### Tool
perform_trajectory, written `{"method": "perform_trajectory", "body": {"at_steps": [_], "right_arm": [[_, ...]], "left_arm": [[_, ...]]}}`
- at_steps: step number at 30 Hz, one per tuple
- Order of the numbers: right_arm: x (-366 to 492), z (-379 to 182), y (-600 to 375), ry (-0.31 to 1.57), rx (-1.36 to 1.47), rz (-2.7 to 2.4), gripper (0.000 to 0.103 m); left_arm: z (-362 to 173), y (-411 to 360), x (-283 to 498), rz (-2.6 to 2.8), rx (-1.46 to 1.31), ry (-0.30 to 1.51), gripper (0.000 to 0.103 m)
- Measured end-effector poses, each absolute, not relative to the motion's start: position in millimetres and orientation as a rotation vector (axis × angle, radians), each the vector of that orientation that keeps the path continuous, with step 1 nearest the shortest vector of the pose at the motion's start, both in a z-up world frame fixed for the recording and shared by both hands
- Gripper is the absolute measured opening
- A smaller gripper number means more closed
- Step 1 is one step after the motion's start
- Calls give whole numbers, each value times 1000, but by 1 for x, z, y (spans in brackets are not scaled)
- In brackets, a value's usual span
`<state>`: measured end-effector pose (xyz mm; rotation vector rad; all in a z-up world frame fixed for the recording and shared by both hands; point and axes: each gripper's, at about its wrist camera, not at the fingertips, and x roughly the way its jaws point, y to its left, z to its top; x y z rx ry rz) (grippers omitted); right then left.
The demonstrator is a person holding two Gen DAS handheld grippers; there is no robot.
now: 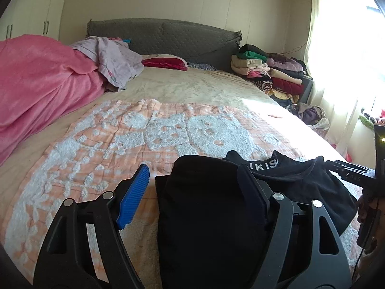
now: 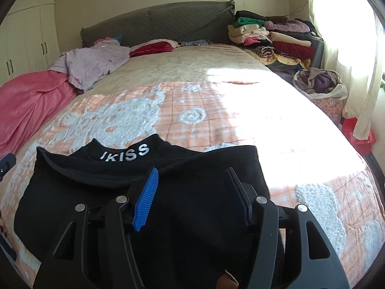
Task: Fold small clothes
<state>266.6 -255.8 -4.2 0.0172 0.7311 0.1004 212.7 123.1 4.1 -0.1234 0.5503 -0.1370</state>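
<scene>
A small black garment (image 2: pixel 134 187) with a white "IKISS" waistband lies on the orange-and-white blanket (image 2: pixel 192 110) on the bed. It also shows in the left wrist view (image 1: pixel 207 207), partly folded with a thick layer at its left. My left gripper (image 1: pixel 195 175) is open above the garment's left part, one blue-padded finger (image 1: pixel 134 195) over the blanket. My right gripper (image 2: pixel 192 180) is open above the garment's right half. Neither holds cloth. The right gripper's body shows at the right edge of the left wrist view (image 1: pixel 356 171).
A pink blanket (image 1: pixel 38 84) and a lilac sheet (image 1: pixel 115 60) are heaped at the bed's left. Stacks of folded clothes (image 2: pixel 276 36) stand at the back right by the grey headboard (image 2: pixel 156 24). A basket of clothes (image 2: pixel 320 84) sits beside the bed near the curtain.
</scene>
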Motion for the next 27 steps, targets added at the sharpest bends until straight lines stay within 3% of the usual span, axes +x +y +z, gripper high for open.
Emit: {"method": "perform_trajectory", "body": {"at_steps": [16,20,21,23,27], "right_arm": [[301,-43,-303,880,58,3,60],[310,-53,-307,909,111,30,60],[310,-54,-308,913,122,38,55],[311,-55,-309,912,146,63,50],[308,-53,-311,899,171,102,36]], "left_arm": [[-55,163,240,-119,-404,806,66],[-55,159,241,-156,-418,811,53],[-55,157,241,-159,-412,813,50],[-56,155,242,-171,-414,823,31],[-55,154,241,-176,-403,834,9]]}}
